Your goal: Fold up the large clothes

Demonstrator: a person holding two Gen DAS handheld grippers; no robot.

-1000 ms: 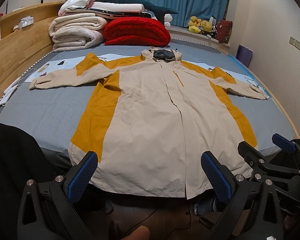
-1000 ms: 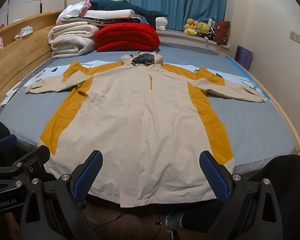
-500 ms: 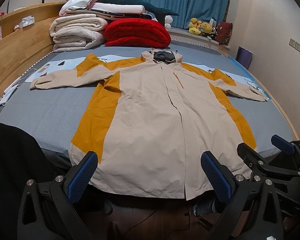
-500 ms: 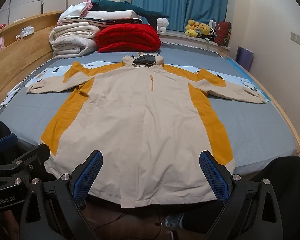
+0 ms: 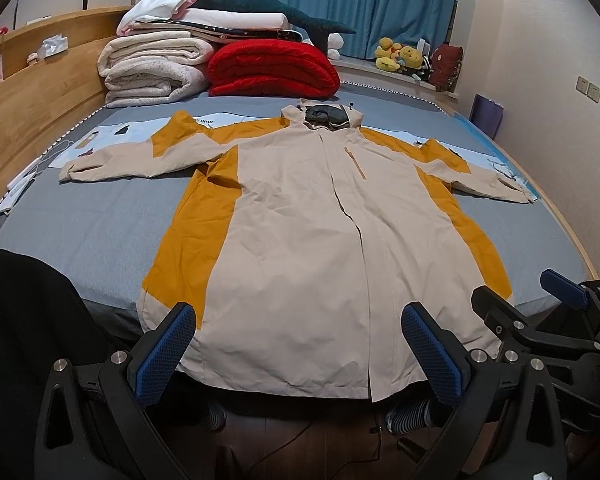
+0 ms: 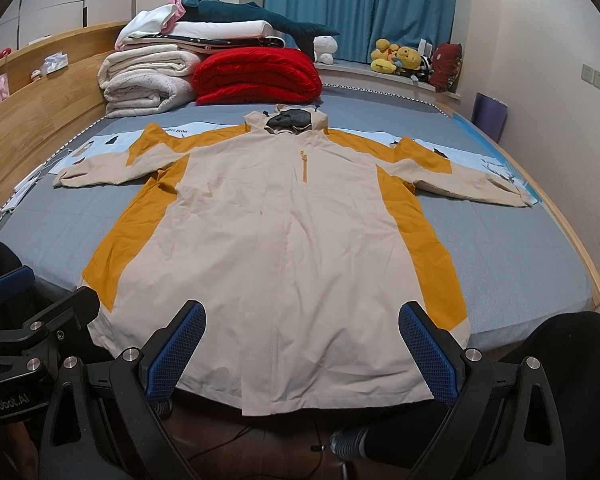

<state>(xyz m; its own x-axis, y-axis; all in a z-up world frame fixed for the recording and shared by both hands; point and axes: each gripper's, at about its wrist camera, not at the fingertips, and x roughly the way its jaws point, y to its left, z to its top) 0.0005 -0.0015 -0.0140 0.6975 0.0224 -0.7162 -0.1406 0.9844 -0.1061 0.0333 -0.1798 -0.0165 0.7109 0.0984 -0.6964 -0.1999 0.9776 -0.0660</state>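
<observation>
A long beige and mustard hooded coat (image 5: pixel 300 216) lies spread face up on the grey bed (image 5: pixel 100 232), hood toward the far end, both sleeves out to the sides, and its hem draped just over the near edge, so the folding appears not yet begun and the step in hand looks like the approach to a first grasp. Going left to right: the left sleeve (image 5: pixel 140 156) lies flat toward the wooden headboard side, its cuff slightly bunched; the left gripper (image 5: pixel 298 354) hangs low before the hem with its fingers wide apart and nothing between them, blue ribbed pads (image 5: pixel 164 354) facing inward; the coat's closed front placket runs up the middle past an orange chest zip (image 6: pixel 304 166); the right gripper (image 6: pixel 300 354) sits just beside the left one, likewise spread open and empty; the right sleeve (image 6: pixel 468 184) reaches toward the bed's far side. The shell looks thin, smooth and lightly creased, likely slippery and apt to slide when lifted. A sensible next move would call for each gripper to reach out to a sleeve or a side edge, pinch a single layer, and carry it across the body without dragging the rest. Behind the hood sit a rolled red quilt (image 5: pixel 272 68) and stacked fluffy white blankets (image 5: pixel 152 68).
</observation>
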